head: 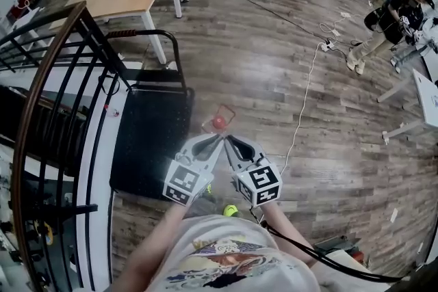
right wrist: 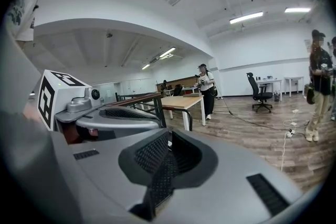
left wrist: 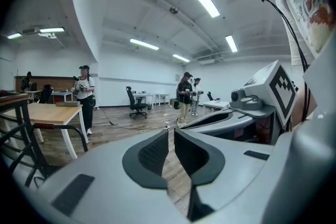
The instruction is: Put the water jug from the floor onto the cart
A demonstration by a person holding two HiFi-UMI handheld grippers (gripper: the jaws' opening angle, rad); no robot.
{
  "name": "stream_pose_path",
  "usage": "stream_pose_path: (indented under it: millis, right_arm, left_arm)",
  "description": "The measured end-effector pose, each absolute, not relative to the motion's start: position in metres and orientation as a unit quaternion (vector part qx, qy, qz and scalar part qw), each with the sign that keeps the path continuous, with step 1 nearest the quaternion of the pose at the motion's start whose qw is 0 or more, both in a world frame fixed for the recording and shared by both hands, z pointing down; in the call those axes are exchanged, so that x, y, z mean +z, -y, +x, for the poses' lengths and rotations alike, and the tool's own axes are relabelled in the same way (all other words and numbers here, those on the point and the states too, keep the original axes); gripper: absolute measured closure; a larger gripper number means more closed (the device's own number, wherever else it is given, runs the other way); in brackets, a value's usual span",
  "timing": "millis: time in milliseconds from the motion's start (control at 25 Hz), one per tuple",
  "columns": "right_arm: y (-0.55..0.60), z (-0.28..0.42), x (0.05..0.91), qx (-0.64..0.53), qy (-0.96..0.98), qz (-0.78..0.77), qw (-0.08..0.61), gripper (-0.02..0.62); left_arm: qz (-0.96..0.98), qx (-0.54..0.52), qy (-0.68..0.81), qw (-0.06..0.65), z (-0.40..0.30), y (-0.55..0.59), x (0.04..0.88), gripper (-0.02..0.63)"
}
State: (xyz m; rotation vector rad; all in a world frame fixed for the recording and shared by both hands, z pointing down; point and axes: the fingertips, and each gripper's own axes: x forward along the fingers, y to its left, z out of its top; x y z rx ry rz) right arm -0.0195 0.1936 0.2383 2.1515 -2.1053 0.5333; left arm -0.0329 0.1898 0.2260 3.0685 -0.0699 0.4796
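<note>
Person is holding L gripper [head: 217, 139] and R gripper [head: 230, 141] side by side out in front of the torso, both pointing fwd and slightly down, tips angling in toward each other and nearly meeting. Both are sitting w/ jaws closed and nothing btwn them, the L one showing just a thin slit. L forearm [head: 147, 253] and R forearm [head: 284, 226] are reaching fwd, w/ L marker cube [head: 183, 182] and R marker cube [head: 259, 182] facing up.

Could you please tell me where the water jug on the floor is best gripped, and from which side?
Probably the neck just under the red cap of the water jug: it stands upright, cap up, right of the cart. Come from above on the near side; the clear body looks too wide and smooth for jaws.
</note>
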Motion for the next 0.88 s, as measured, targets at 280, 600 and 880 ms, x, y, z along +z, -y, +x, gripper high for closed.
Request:
stream_pose_path:
  millis: [280,600,880]
  right_arm:
    - [-0.156,-0.019,0.241,0.178,0.673,0.716,0.051,0.566]
    - [-0.135,-0.013,0.248,0.196,0.66,0.724,0.042,0.565]
    - [-0.122,0.001,0.259,0.202,0.663,0.719,0.052,0.565]
  left_arm:
    - [0.989,0.148,-0.007,0.026,-0.032,-0.152,0.227,0.588]
    - [0.988,0.148,-0.023,0.026,-0.026,-0.131,0.233,0.588]
    - [0.987,0.155,-0.018,0.036,-0.009,-0.116,0.245,0.589]
